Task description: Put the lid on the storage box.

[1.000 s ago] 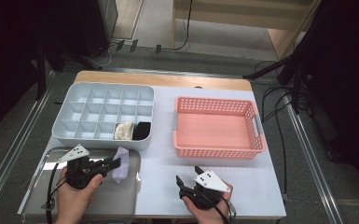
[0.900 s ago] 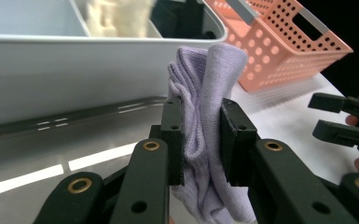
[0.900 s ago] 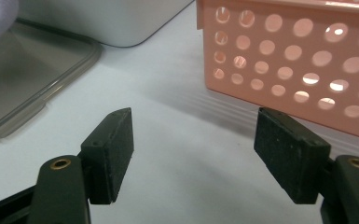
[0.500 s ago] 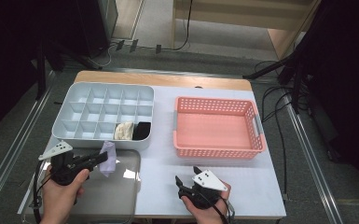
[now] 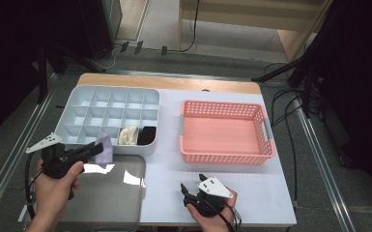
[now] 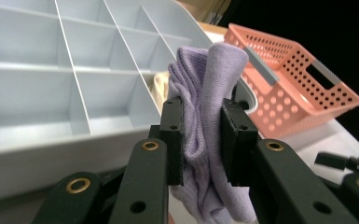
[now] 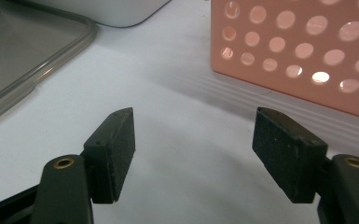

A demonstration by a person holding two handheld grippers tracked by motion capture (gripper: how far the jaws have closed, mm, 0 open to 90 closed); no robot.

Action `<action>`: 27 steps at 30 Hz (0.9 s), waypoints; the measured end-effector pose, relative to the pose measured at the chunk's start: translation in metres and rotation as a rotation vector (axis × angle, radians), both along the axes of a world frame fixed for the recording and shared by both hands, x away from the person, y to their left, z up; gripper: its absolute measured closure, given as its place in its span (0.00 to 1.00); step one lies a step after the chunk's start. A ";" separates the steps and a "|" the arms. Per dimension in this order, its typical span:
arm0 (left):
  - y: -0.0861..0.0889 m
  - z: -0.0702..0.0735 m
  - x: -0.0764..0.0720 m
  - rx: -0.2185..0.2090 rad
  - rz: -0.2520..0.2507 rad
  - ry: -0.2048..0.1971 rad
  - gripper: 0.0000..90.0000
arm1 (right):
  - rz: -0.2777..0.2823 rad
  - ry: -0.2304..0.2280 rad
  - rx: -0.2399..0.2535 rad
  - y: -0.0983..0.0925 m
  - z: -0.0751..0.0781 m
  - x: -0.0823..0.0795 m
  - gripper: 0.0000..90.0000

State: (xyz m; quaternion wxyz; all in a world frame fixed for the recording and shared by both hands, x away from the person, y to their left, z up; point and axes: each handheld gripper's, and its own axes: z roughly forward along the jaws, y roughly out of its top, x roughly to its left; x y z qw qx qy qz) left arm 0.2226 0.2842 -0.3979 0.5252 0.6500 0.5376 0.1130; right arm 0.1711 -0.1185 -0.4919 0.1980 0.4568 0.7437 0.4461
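A table (image 5: 169, 159) with a white top and a wooden strip along its far edge is carrying everything. A pale grey divided tray (image 5: 77, 104) is sitting on the far left part, and a pink perforated basket (image 5: 224, 154) is standing to its right, apart from it. A clear lid (image 5: 106, 198) is lying flat at the near left, just in front of the tray. The right hand is resting on the near edge, right of the lid
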 end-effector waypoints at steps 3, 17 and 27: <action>0.001 0.001 0.007 0.005 0.028 -0.018 0.82 | -0.002 0.002 -0.005 0.001 -0.001 0.000 0.34; -0.003 -0.008 0.044 -0.028 0.096 -0.020 0.82 | -0.005 0.003 -0.015 0.002 -0.003 -0.002 0.34; -0.007 -0.029 0.058 0.059 0.159 0.004 0.80 | -0.009 0.004 -0.016 0.003 -0.005 -0.002 0.35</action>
